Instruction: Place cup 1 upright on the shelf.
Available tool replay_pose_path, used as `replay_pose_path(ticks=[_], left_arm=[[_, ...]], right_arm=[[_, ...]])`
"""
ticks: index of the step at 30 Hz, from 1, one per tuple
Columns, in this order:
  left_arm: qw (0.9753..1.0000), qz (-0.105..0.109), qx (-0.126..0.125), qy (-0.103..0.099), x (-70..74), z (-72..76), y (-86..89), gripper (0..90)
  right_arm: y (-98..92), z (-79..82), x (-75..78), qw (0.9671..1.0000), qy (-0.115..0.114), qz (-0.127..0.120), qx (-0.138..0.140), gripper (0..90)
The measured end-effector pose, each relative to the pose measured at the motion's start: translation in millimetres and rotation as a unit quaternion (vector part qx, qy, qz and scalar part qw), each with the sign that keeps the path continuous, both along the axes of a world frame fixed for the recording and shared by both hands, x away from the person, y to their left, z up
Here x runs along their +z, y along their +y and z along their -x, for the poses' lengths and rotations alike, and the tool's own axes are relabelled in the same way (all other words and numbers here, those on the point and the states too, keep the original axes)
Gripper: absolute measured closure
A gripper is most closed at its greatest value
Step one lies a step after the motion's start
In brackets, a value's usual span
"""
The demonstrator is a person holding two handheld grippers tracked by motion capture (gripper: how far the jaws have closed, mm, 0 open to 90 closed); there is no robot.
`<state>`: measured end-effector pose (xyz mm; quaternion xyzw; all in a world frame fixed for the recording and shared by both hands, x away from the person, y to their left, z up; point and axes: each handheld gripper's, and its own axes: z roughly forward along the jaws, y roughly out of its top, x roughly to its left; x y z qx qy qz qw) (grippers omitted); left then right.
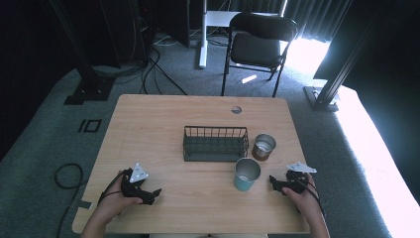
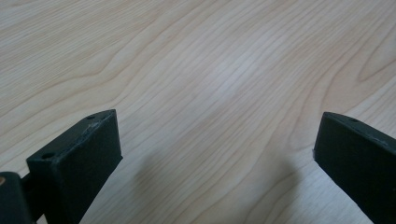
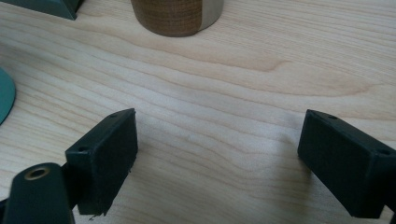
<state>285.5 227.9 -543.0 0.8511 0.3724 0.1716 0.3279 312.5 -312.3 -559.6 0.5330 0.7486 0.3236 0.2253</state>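
A black wire basket [image 1: 215, 144] stands in the middle of the wooden table [image 1: 148, 129]. To its right sits a brown cup with a metal inside [image 1: 263, 147], whose base shows at the top of the right gripper view [image 3: 175, 16]. A teal cup [image 1: 246, 174] stands in front of the basket's right end; its edge [image 3: 5, 100] shows at the left of the right gripper view. My left gripper [image 1: 154, 194] rests open on the table near the front left, jaws wide apart over bare wood [image 2: 215, 140]. My right gripper [image 1: 273, 182] is open just right of the teal cup, nothing between its jaws [image 3: 217, 154].
A round cable hole [image 1: 236, 109] lies near the table's far edge. Behind the table stand a black folding chair [image 1: 257, 44], a white desk leg [image 1: 203, 34] and black frame posts [image 1: 341, 64]. Cables lie on the grey carpet at the left [image 1: 67, 176].
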Motion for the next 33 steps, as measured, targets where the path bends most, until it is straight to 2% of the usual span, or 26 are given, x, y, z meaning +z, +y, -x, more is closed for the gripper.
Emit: replay_pose_path(ticks=[5,14,16,33], left_arm=[[0.9996,0.018,-0.021,0.002,2.4,-2.7,-11.7,1.6],[0.9987,0.017,-0.048,-0.006,7.3,-8.1,-34.4,1.6],[0.9979,0.026,-0.058,-0.006,8.0,-8.7,-41.4,1.6],[0.9924,0.024,-0.119,-0.015,14.2,-14.5,-88.8,1.6]], right_arm=[[0.7,-1.9,0.0,1.0,0.0,0.001,0.003,11.3],[1.0,-2.3,0.0,1.0,0.0,0.001,0.002,11.4],[1.0,-2.3,0.0,1.0,0.0,0.001,0.002,11.4],[1.0,-2.3,0.0,1.0,0.0,0.001,0.003,11.4]])
